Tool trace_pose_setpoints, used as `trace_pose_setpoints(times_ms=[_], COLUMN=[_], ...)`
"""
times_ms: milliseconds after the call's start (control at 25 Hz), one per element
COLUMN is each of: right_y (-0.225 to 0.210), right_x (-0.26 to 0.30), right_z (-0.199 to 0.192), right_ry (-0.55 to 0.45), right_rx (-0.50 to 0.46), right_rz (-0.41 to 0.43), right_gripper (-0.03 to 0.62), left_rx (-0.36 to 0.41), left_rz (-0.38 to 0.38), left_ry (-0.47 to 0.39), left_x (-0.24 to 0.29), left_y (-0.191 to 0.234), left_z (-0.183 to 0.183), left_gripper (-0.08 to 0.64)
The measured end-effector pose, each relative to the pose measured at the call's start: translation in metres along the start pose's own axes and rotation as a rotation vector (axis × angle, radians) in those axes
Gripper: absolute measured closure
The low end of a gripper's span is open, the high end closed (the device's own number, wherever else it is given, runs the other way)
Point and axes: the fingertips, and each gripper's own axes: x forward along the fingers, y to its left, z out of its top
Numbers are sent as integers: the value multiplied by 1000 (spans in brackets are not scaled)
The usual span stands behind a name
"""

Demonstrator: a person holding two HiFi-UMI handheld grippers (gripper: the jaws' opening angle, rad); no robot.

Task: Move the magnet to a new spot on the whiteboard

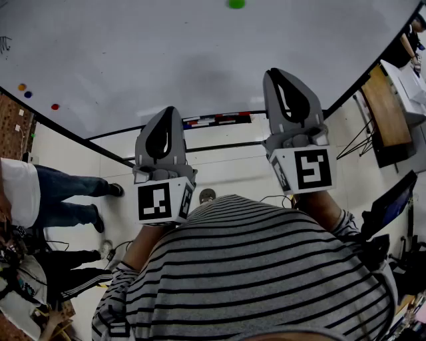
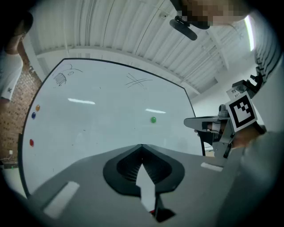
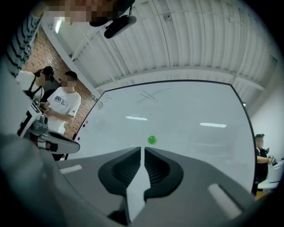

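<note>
A small round green magnet (image 1: 235, 3) sticks on the whiteboard (image 1: 166, 53), high on it in the head view. In the right gripper view the magnet (image 3: 152, 140) sits just beyond my right gripper (image 3: 142, 148), apart from the tips; the jaws stand shut with only a thin slit and nothing between them. The left gripper view has the magnet (image 2: 153, 119) up and right of my left gripper (image 2: 142, 146), which is shut and empty. Both grippers point at the board, the left gripper (image 1: 166, 110) lower than the right gripper (image 1: 278, 72).
Orange (image 1: 22, 87), blue (image 1: 28, 94) and red (image 1: 55, 106) magnets dot the board's left edge. Markers lie in the board's tray (image 1: 216, 121). A person in jeans (image 1: 60, 193) stands left. A desk (image 1: 386, 110) is at the right. Pen scribbles (image 2: 138, 81) mark the board's top.
</note>
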Motion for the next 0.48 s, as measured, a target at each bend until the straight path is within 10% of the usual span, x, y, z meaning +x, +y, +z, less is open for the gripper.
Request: trace_pose_setpoints(times_ms=[480], right_y=[-14], right_x=[128], right_z=[14], right_ry=[-61], right_rx=[-213], right_rz=[-180], right_gripper=[454], left_rx=[-9], left_rz=[-66], left_ry=[-48], left_x=[76], left_y=[81], left_z=[3], left_gripper=[543])
